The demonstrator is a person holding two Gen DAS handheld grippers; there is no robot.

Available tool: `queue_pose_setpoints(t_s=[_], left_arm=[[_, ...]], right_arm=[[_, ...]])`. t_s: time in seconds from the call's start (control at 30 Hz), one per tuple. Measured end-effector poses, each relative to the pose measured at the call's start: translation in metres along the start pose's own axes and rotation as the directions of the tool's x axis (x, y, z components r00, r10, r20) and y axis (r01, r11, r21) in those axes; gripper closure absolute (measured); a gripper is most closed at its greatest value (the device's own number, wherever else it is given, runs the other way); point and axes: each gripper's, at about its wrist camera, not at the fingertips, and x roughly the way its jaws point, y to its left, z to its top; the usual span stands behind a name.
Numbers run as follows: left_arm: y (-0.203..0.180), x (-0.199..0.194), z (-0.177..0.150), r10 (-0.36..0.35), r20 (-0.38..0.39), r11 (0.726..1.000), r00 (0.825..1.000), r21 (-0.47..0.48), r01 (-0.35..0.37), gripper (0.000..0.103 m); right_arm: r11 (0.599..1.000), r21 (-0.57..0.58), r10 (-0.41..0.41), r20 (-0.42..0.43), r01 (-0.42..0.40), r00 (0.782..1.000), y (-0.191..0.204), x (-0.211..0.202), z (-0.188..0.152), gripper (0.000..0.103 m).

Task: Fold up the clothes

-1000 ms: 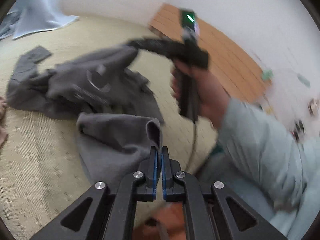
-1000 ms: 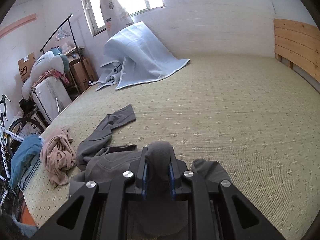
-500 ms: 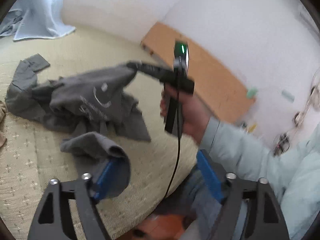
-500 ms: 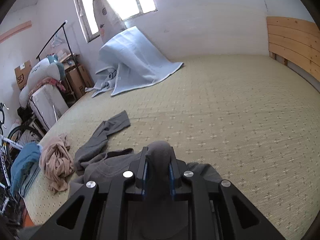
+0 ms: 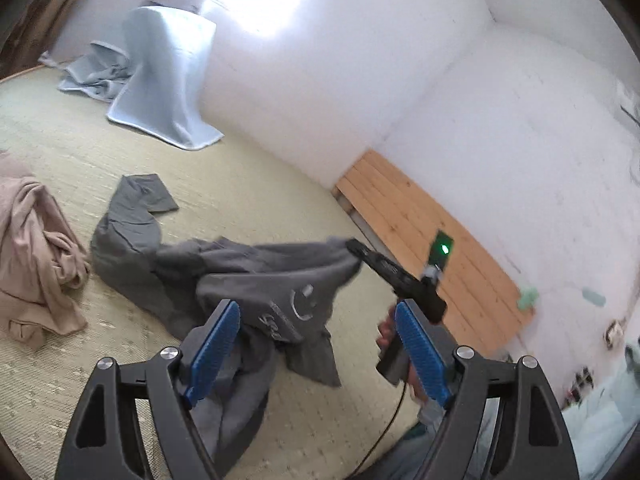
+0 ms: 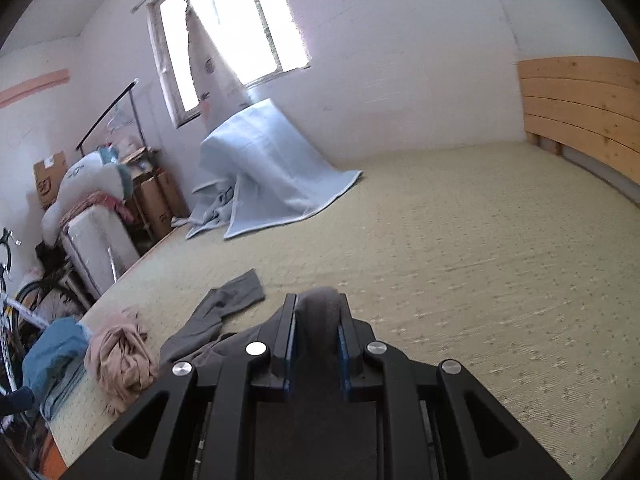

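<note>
Matt grey cloth sweatshirt (image 5: 256, 280) on rough woven mat (image 5: 240, 184) (wooden headboard (image 5: 432, 232))

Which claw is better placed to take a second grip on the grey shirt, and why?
Left. The left claw stands open and empty just above the grey shirt, while the right claw is already shut on a fold of it.

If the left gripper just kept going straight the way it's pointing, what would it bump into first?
Probably the grey sweatshirt held up by the right gripper. The open left gripper points at its hanging printed part. Depth is hard to judge in this view.
</note>
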Motion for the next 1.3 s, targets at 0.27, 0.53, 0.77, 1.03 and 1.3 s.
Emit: queue_pose_setpoints(t_s=[0.27,0.53,0.77,1.03,1.3], left_arm=[[0.027,0.048,0.003,-0.085,-0.053,0.987,0.995,-0.144,0.077,0.019],[0.072,0.1,-0.006,-0.148,-0.137,0.924,0.979,-0.373,0.087,0.019],[0.1,0.131,-0.025,-0.128,-0.22,0.864,0.967,-0.504,0.0,0.019],[0.087,0.159,-0.035,-0.077,-0.296,0.897,0.952,-0.437,-0.064,0.027],[0.087,0.167,-0.044,0.064,-0.344,0.909,0.937,-0.366,-0.197,0.088]], right_arm=[[0.961,-0.129,0.235,-0.074,-0.243,0.969,0.047,-0.001,-0.016,0.086],[0.803,-0.319,0.408,-0.321,-0.503,0.855,0.106,0.005,-0.069,0.086],[0.719,-0.42,0.372,-0.441,-0.554,0.817,0.118,0.003,-0.106,0.084],[0.595,-0.431,0.402,-0.571,-0.678,0.716,0.13,-0.01,-0.127,0.071],[0.585,-0.414,0.41,-0.59,-0.697,0.696,0.107,-0.024,-0.12,0.049]])
